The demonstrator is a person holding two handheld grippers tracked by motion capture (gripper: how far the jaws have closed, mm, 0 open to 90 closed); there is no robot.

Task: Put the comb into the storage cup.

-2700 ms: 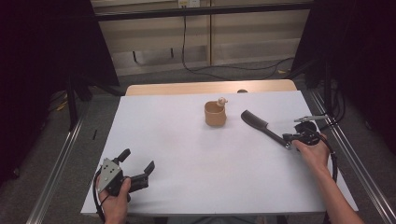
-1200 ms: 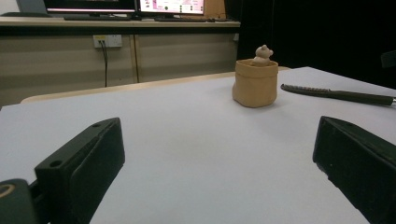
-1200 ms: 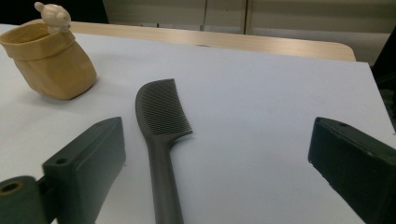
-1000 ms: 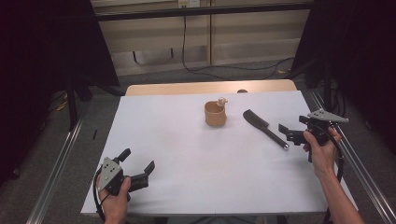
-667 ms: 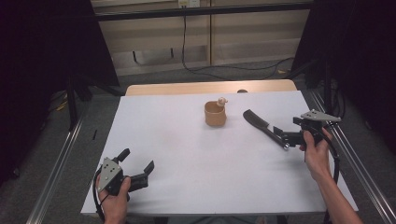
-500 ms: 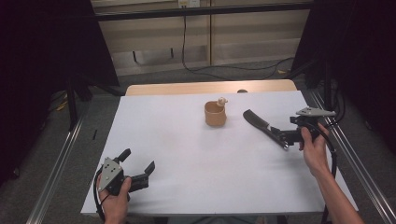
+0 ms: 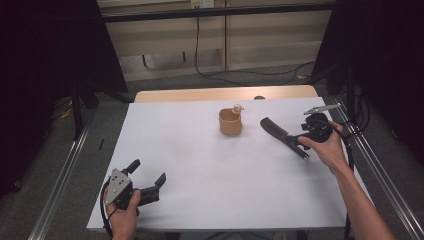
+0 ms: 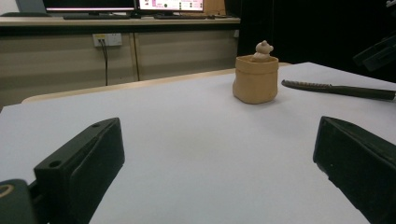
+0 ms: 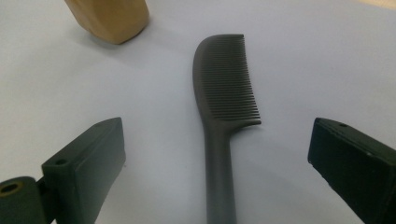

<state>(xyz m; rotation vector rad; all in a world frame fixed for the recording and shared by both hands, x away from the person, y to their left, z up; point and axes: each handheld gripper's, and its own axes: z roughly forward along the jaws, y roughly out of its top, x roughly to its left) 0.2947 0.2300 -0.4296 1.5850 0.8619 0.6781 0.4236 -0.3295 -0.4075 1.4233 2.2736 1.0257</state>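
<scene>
Black plastic comb [image 9: 223,121] lies flat on the white table [image 7: 200,165] at the right, its handle running between the spread jaws of the right gripper [image 9: 219,186], which touch nothing. Just left of the comb's toothed end stands a tan cup [image 7: 230,122] with a small figure [image 8: 264,48] in it. At the near left corner, the left gripper [image 7: 150,181] rests wide open and empty.
</scene>
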